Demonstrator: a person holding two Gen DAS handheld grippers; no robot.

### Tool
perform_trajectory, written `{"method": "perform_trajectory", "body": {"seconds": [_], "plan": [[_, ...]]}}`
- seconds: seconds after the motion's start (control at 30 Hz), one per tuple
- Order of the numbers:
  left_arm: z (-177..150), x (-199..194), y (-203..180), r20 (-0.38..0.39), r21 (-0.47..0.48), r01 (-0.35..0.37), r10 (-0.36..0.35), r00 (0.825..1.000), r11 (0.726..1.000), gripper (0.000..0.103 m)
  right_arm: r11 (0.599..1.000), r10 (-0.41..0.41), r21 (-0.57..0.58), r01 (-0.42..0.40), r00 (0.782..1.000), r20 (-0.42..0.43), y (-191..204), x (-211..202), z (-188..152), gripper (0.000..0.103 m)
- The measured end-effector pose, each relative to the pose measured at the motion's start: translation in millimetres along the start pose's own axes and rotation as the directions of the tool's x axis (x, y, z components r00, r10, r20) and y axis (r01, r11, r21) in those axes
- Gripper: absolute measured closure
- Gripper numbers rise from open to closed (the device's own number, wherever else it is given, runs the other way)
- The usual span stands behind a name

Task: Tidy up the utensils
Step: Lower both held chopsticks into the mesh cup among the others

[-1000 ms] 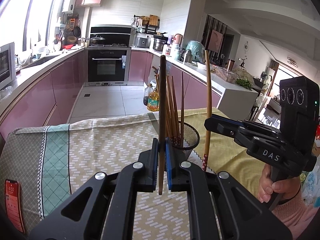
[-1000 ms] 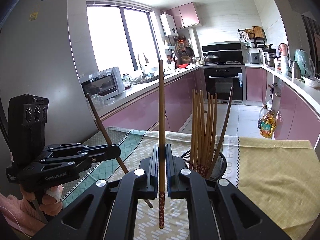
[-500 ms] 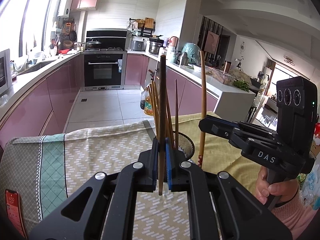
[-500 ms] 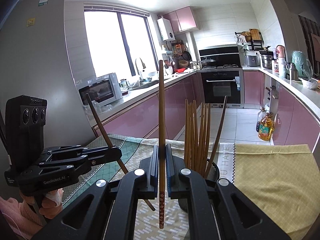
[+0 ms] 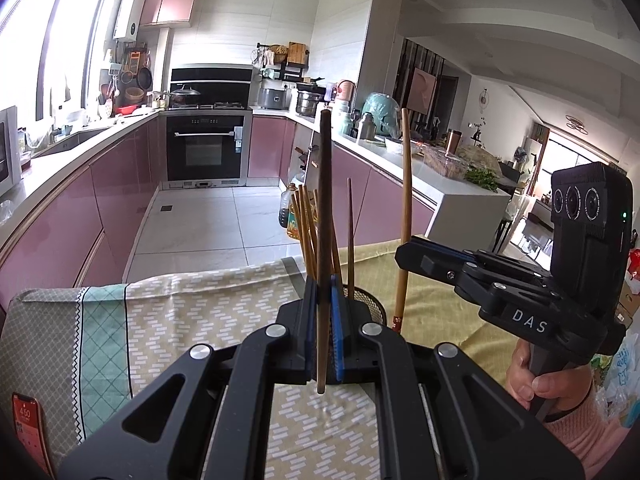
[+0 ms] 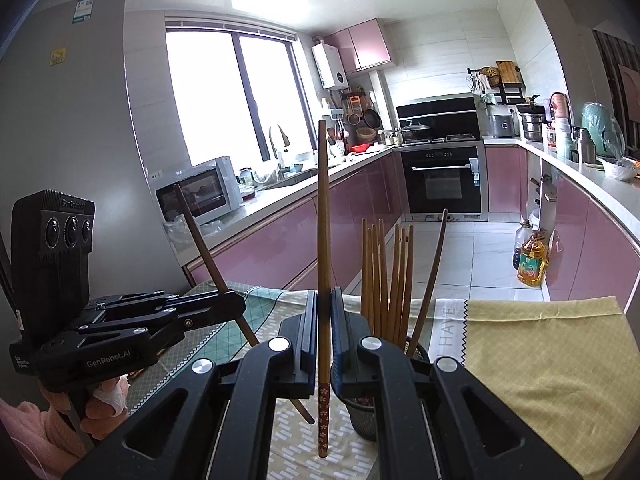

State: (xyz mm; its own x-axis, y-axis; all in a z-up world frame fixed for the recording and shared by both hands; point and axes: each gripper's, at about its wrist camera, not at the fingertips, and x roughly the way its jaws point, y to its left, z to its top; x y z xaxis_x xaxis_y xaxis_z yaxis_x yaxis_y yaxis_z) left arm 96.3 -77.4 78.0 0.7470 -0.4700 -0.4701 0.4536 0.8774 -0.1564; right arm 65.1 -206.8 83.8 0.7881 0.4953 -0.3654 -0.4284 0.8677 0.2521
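My left gripper (image 5: 321, 292) is shut on a dark brown chopstick (image 5: 323, 200) held upright. My right gripper (image 6: 323, 304) is shut on a lighter wooden chopstick (image 6: 323, 220) with a red patterned end, also upright. A black mesh holder (image 5: 370, 308) stands on the table just beyond the left gripper, with several wooden chopsticks (image 6: 384, 276) upright in it. The holder (image 6: 362, 412) sits just right of my right gripper's fingers. The right gripper (image 5: 404, 254) shows in the left wrist view, right of the holder. The left gripper (image 6: 236, 304) shows at the left of the right wrist view.
The table has a patterned beige and green cloth (image 5: 192, 316) and a yellow cloth (image 6: 540, 344). A red phone (image 5: 26, 428) lies at the table's near left corner. Pink kitchen cabinets (image 5: 80, 220) and an oven (image 5: 206, 152) lie beyond the table's far edge.
Both grippers have moved closer to the holder, which now sits lower and nearer in both views. Each still holds its chopstick.
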Motion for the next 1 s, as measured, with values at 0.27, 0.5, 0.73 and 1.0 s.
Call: {"method": "perform_trajectory", "body": {"seconds": [0.27, 0.5, 0.73, 1.0], "plan": [[8, 2, 1, 0.013, -0.001, 0.009, -0.009, 1.000, 1.000, 0.095, 1.000, -0.007, -0.001, 0.007, 1.000, 0.007, -4, 2, 4, 0.097], [18, 4, -1, 0.023, 0.002, 0.012, -0.012, 1.000, 1.000, 0.095, 1.000, -0.008, 0.016, 0.008, 1.000, 0.011, -10, 3, 7, 0.097], [24, 6, -3, 0.033, 0.010, 0.009, -0.010, 0.999, 1.000, 0.095, 1.000, -0.016, 0.023, 0.016, 1.000, 0.021, -14, 2, 12, 0.097], [29, 8, -1, 0.040, 0.005, 0.022, -0.022, 0.999, 1.000, 0.095, 0.999, -0.023, 0.038, 0.022, 0.999, 0.031, -19, 4, 15, 0.097]]}}
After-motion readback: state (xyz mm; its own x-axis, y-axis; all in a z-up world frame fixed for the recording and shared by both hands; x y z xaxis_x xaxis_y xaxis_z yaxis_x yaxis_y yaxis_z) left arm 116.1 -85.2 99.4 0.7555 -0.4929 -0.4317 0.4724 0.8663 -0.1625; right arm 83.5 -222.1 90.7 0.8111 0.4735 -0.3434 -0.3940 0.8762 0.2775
